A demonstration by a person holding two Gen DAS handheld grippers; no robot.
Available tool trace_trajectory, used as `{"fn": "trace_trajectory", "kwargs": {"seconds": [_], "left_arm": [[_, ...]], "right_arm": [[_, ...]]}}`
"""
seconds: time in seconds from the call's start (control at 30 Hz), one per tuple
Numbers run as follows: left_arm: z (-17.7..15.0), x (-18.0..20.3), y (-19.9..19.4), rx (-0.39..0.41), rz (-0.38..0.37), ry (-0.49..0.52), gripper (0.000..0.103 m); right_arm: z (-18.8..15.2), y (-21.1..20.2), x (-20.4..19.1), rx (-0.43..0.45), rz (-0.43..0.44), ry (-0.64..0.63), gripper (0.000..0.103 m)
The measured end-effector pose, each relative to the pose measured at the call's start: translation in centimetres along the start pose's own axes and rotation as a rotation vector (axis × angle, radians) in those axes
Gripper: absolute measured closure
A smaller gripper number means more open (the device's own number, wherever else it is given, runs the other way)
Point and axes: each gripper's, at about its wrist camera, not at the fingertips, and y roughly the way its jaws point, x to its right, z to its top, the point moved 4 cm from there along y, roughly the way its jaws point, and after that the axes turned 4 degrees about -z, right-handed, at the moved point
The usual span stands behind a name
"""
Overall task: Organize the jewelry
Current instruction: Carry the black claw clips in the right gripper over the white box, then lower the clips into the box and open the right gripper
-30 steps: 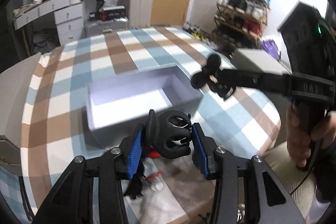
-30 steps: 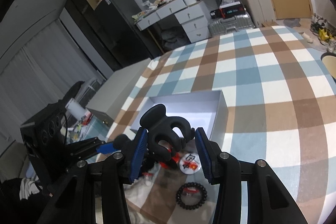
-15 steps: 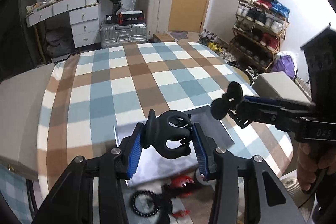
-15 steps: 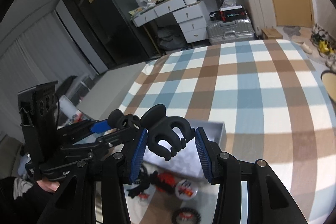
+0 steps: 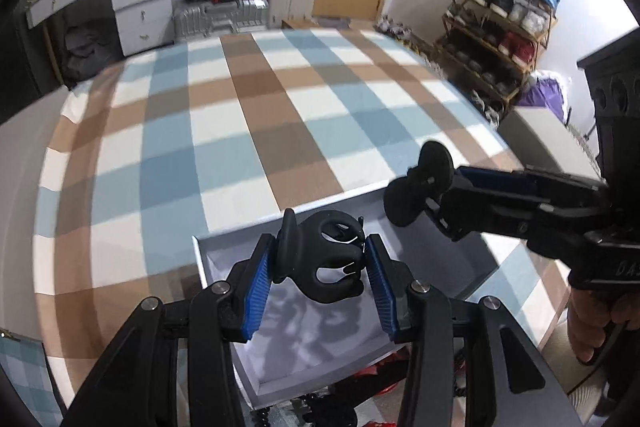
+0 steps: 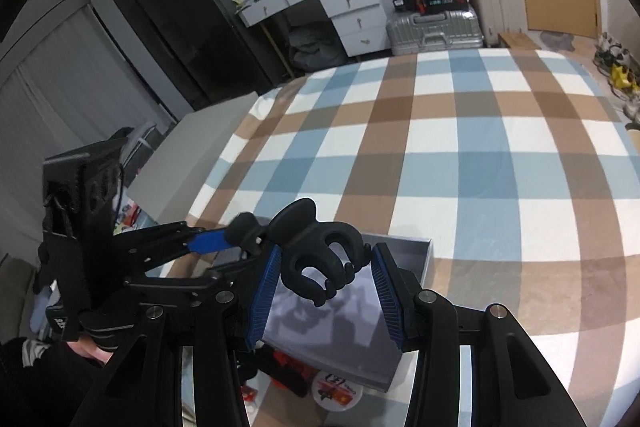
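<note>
My left gripper (image 5: 320, 267) is shut on a black claw hair clip (image 5: 324, 259) and holds it above the open white box (image 5: 256, 379). My right gripper (image 6: 326, 277) is shut on a second black claw hair clip (image 6: 320, 259), also over the white box (image 6: 420, 255). Each gripper shows in the other's view: the right one with its clip (image 5: 420, 183) at the right, the left one with its clip (image 6: 244, 231) at the left. The box floor is bare, with only clip shadows on it.
The box sits on a checked blue, brown and white cloth (image 5: 260, 115). Near the box's front edge lie red items (image 6: 292, 371), a round badge (image 6: 336, 387) and a black beaded band (image 5: 288, 415). A grey block (image 6: 200, 155) stands at the table's left.
Both grippers have moved forward and tilted down over the box, each still holding its clip. The box now fills the lower middle of both views.
</note>
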Motion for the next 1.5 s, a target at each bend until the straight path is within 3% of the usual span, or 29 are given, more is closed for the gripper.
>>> {"fn": "trace_trajectory", "kwargs": {"seconds": [0.07, 0.37, 0.63, 0.7, 0.77, 0.8, 0.93, 1.2, 1.5], "left_arm": [[-0.4, 0.2, 0.3, -0.029, -0.029, -0.001, 0.064], [-0.8, 0.1, 1.4, -0.07, -0.012, 0.007, 0.064], [-0.7, -0.1, 1.7, -0.048, 0.034, 0.024, 0.063], [-0.7, -0.1, 1.8, -0.045, 0.031, 0.025, 0.058], [-0.7, 0.1, 1.5, -0.033, 0.022, 0.029, 0.038], [-0.8, 0.3, 1.4, -0.025, 0.023, 0.037, 0.035], [-0.8, 1.1, 0.4, 0.024, 0.061, 0.095, 0.033], [-0.8, 1.5, -1.5, 0.112, 0.092, 0.113, 0.026], [-0.8, 1.1, -4.0, 0.223, 0.197, 0.056, 0.019]], "right_arm": [[-0.1, 0.3, 0.0, -0.01, 0.0, -0.005, 0.057], [-1.0, 2.5, 0.0, -0.075, -0.044, -0.021, 0.057], [-1.0, 2.8, 0.0, -0.046, -0.053, -0.034, 0.055], [-1.1, 2.7, -0.2, -0.034, -0.043, -0.04, 0.054], [-1.2, 2.5, -0.5, -0.022, -0.035, -0.05, 0.045], [-1.2, 2.4, -0.6, -0.011, -0.036, -0.056, 0.041], [-1.1, 1.3, -0.9, 0.027, -0.021, -0.055, 0.038], [-0.3, -1.8, 0.1, 0.142, -0.011, 0.01, 0.022], [-0.8, -3.8, 0.2, 0.193, -0.02, 0.04, 0.017]]}}
